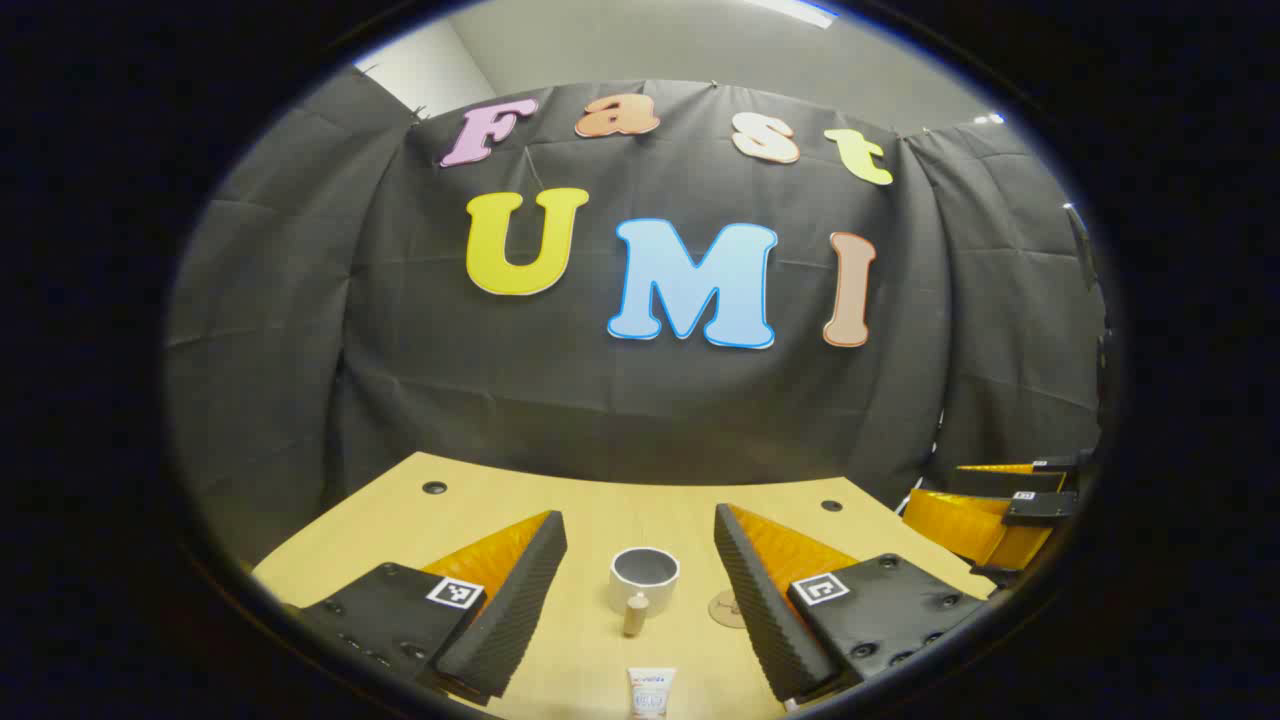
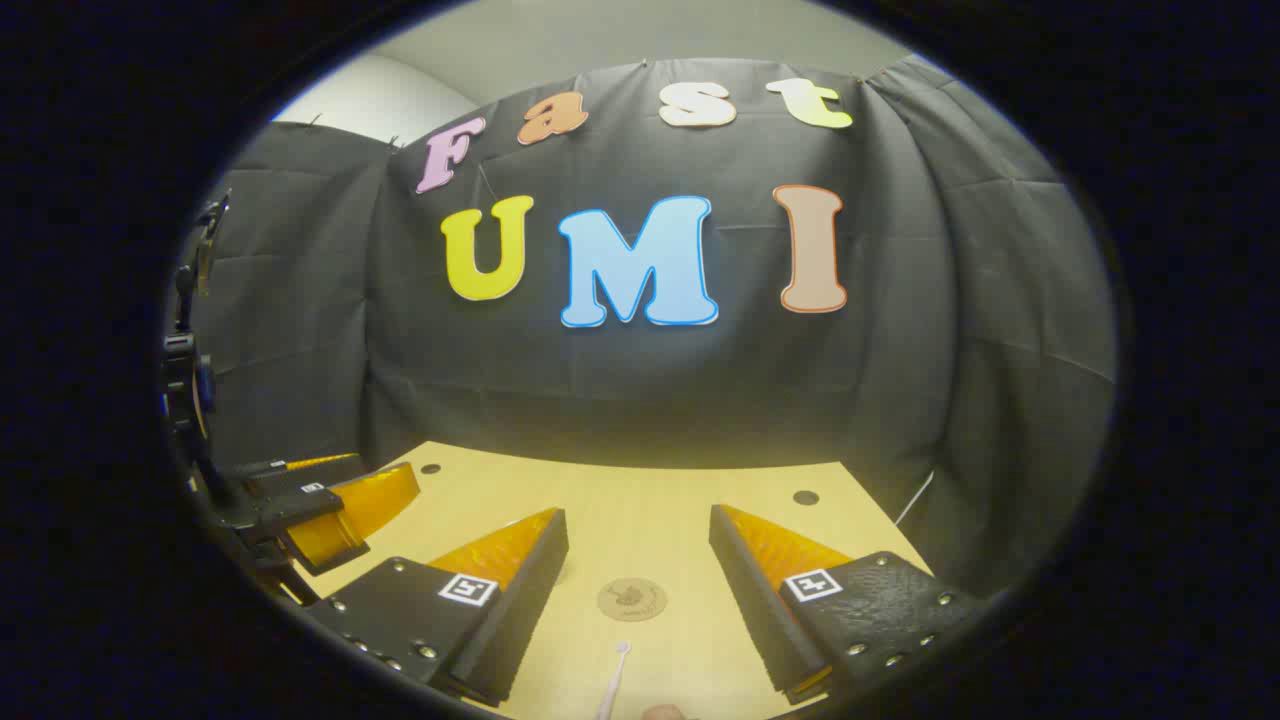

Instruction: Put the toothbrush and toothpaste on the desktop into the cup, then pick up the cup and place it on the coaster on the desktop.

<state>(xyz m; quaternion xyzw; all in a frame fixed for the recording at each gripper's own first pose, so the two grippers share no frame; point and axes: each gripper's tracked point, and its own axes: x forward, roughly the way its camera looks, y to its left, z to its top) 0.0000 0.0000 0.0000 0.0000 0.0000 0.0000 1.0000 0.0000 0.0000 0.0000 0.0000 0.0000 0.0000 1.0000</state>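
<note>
The toothpaste [image 1: 650, 690] tube's printing is too small to read. On the counter [image 1: 600, 510], the cup [image 1: 644, 577] stands beyond it, coaster [image 2: 631, 598] beside; toothbrush [image 2: 612, 685] lies nearer. Left gripper [image 1: 640, 540] and right gripper [image 2: 638, 535] jaws gape wide, empty.

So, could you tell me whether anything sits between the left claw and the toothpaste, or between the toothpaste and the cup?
Nothing visible does. In the left gripper view, the left claw is open above the desktop, with the toothpaste lying low between its fingers. The cup stands just beyond, with only its own handle facing the tube.
</note>
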